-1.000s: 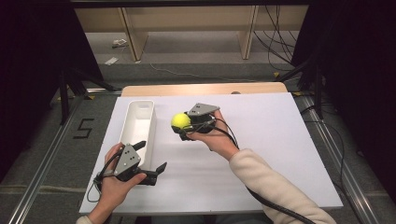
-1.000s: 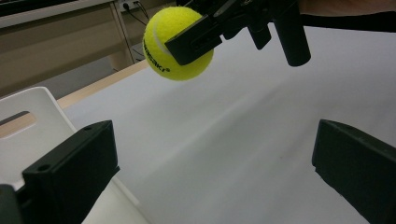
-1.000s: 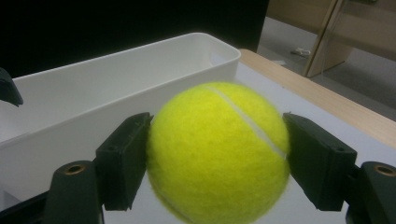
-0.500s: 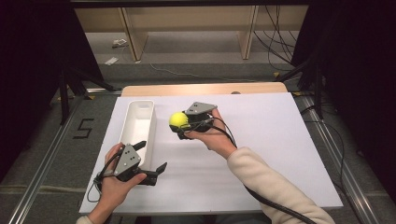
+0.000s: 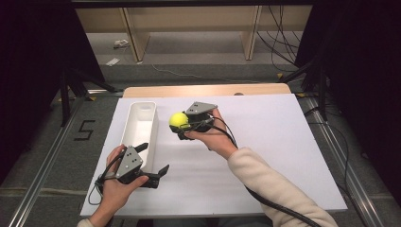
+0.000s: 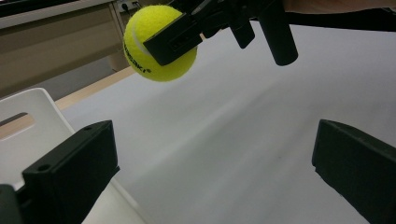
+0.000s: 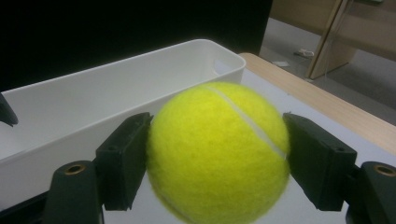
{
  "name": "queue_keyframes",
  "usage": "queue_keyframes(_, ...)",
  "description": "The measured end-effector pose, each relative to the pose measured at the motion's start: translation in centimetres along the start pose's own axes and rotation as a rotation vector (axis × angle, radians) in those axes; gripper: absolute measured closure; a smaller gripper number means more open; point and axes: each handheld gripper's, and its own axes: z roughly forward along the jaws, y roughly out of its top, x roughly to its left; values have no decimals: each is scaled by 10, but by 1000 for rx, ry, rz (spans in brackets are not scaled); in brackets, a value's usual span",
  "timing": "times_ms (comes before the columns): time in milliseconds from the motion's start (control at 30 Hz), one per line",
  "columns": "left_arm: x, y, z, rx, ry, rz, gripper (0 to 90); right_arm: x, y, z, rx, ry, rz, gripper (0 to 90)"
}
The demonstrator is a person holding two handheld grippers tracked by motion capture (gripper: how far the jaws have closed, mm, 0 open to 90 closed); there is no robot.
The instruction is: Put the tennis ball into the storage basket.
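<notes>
One white bin [image 5: 140, 126], left of centre, holds nothing. One tennis ball [image 5: 178, 119], mid-frame just right of the bin, is clamped in the right gripper [image 5: 185, 123]. Left gripper [image 5: 152, 165], lower left, spread wide.

We can read two things. On the floor [image 5: 56, 142] left of the table, a large number "5" [image 5: 86, 130] is marked in dark strokes — seen in the high view. On the tennis ball [image 6: 156, 44] in the left gripper view, small dark print runs along the lower left of the felt [image 6: 141, 66] — it seems to end in "...saki" with a small mark after it, but we cannot make out the first letters.
</notes>
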Motion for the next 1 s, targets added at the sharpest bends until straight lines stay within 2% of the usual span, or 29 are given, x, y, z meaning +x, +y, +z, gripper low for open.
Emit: queue_keyframes(1000, -1, 0, 0, 1, -5, 3, 0, 3, 13, 11, -2, 16, -7, 273)
